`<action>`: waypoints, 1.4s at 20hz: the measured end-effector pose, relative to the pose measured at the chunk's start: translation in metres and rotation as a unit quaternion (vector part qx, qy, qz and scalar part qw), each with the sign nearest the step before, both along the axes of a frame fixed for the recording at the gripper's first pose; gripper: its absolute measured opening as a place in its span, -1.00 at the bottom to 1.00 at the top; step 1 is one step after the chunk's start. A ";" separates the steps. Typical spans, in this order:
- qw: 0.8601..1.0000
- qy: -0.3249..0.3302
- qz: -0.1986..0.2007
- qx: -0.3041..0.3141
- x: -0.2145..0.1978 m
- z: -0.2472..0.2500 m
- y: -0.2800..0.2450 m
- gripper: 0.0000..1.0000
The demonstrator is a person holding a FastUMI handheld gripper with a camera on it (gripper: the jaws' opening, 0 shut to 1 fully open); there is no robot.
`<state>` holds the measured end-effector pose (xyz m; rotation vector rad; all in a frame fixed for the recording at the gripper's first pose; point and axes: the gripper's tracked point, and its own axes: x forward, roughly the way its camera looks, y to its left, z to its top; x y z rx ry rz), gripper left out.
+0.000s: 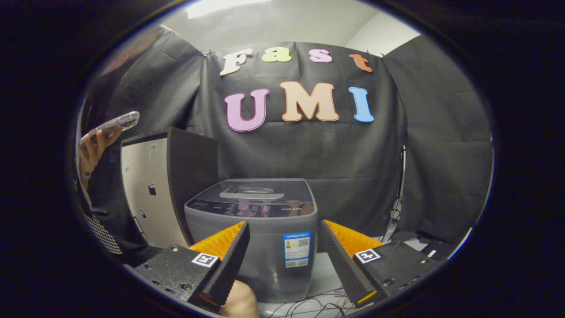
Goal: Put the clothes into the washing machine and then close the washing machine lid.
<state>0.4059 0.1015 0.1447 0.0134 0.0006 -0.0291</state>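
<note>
A small grey top-loading washing machine (pixel 265 229) stands upright on the floor against the black cloth wall, its lid (pixel 258 191) shut flat, a sticker on its front

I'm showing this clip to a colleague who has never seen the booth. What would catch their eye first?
The grey washing machine stands out first, lid down, straight ahead of the hand-held gripper, whose open fingers frame its front with nothing between them. Beside it, on the left, stands a tall cabinet with a pale front, and further left a hand holds up a phone.
</note>
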 end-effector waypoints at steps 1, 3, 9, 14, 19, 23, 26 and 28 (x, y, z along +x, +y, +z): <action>1.000 0.000 0.000 0.000 0.001 0.000 -0.001 0.94; 1.000 -0.001 0.000 0.000 0.001 0.001 0.000 0.94; 1.000 -0.001 0.001 0.000 0.000 0.001 0.000 0.94; 1.000 -0.001 0.002 0.000 0.000 0.000 0.000 0.94; 1.000 -0.001 0.002 0.000 0.000 0.000 0.000 0.94; 1.000 -0.002 0.000 0.000 -0.001 0.001 0.000 0.94; 1.000 -0.002 -0.008 0.001 -0.001 0.001 -0.002 0.94; 1.000 -0.002 -0.015 -0.001 0.001 0.000 -0.004 0.94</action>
